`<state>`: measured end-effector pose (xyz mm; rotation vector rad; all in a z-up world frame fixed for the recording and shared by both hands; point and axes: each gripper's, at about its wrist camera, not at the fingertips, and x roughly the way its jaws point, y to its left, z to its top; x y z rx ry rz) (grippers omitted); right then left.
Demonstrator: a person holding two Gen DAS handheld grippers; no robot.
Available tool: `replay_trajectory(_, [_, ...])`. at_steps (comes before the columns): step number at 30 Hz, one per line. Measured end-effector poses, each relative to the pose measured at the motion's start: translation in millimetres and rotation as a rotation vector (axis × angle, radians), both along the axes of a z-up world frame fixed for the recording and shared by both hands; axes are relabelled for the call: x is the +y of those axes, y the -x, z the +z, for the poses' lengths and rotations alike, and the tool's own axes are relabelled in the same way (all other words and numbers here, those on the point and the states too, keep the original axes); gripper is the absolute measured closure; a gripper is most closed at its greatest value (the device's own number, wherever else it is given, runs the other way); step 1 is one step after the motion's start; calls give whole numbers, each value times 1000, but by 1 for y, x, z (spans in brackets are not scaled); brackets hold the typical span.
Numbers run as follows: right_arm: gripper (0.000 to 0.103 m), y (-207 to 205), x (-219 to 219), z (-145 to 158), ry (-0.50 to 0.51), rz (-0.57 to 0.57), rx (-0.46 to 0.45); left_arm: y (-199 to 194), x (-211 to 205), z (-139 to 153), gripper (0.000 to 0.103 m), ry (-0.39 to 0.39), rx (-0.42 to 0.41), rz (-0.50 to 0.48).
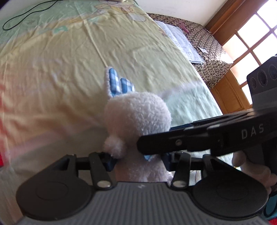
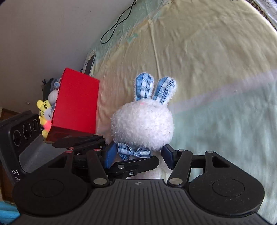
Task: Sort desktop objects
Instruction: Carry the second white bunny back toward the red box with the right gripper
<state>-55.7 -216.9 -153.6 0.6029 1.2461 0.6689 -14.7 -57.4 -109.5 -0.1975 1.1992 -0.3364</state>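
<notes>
The right gripper [image 2: 138, 156] has its blue-padded fingers on either side of the white fluffy plush rabbit with blue checked ears [image 2: 142, 125], pinching its body just below the blue checked bow tie [image 2: 134, 152]; the left gripper [image 1: 138, 161] clamps the same rabbit [image 1: 136, 119] from another side, its pads pressed into the fleece near a small white pom-pom tail [image 1: 113, 146]. Beneath both stretches the wide pale yellow and mint-green printed bedsheet [image 2: 207, 60], wrinkled, with the rabbit held above it. To the left in the right wrist view stands a red rectangular cardboard box [image 2: 76, 103], open toward the wall, with a yellow striped tiger plush [image 2: 44, 110] at its mouth. A thin black looped cable [image 1: 26, 13] lies on the sheet's far end.
</notes>
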Motion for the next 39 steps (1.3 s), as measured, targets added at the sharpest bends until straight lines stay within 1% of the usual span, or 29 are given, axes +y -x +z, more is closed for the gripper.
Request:
replay_trajectory(2, [42, -3, -2, 5, -5, -13, -16, 1, 9, 3, 48, -9, -17, 32])
replay_trajectory(3, [41, -5, -5, 8, -7, -19, -29, 0, 10, 6, 48, -11, -29, 51])
replay_trajectory(5, [39, -10, -10, 12, -17, -34, -46, -5, 17, 11, 41, -9, -55, 70])
replay_trajectory(6, [37, -12, -12, 12, -17, -44, -44, -6, 18, 13, 40, -12, -70, 76])
replay_trajectory(10, [36, -20, -12, -2, -28, -77, -4, -15, 16, 14, 34, -13, -88, 81])
replay_trajectory(12, [37, -22, -10, -10, -65, -103, 31, -16, 17, 13, 34, -24, -86, 81])
replay_trajectory(14, [37, -26, -5, -16, -99, -122, 60, -14, 15, 12, 30, -49, -92, 66])
replay_trajectory(16, [37, -29, 2, -18, -104, -116, 63, -9, 18, 14, 30, -82, -103, 65])
replay_trajectory(17, [37, -29, 5, -17, -99, -106, 61, -7, 22, 15, 30, -86, -105, 71])
replay_trajectory(19, [39, -29, 10, -15, -86, -84, 49, -6, 29, 18, 30, -84, -105, 87])
replay_trajectory(21, [41, -27, 11, -13, -78, -69, 40, -5, 33, 24, 30, -83, -123, 94])
replay_trajectory(25, [46, -27, 9, -13, -72, -69, 39, -6, 22, 22, 29, -89, -145, 60])
replay_trajectory(28, [48, -21, 14, -8, -32, -37, -3, -9, 10, 13, 29, -96, -140, 29])
replay_trajectory(30, [48, -16, 17, -2, 10, -21, -49, -5, 6, 13, 29, -104, -162, 18])
replay_trajectory(32, [49, -12, 17, 3, 21, -35, -68, 0, 7, 16, 29, -87, -169, 12])
replay_trajectory(34, [49, -6, 17, 12, 14, -53, -100, 6, 12, 27, 29, -71, -206, 2])
replay_trajectory(37, [49, 5, 26, 35, 15, -74, -194, 15, 25, 50, 29, -41, -268, 4])
replay_trajectory(39, [49, 9, 36, 52, 12, -81, -258, 23, 34, 66, 29, -46, -324, 11])
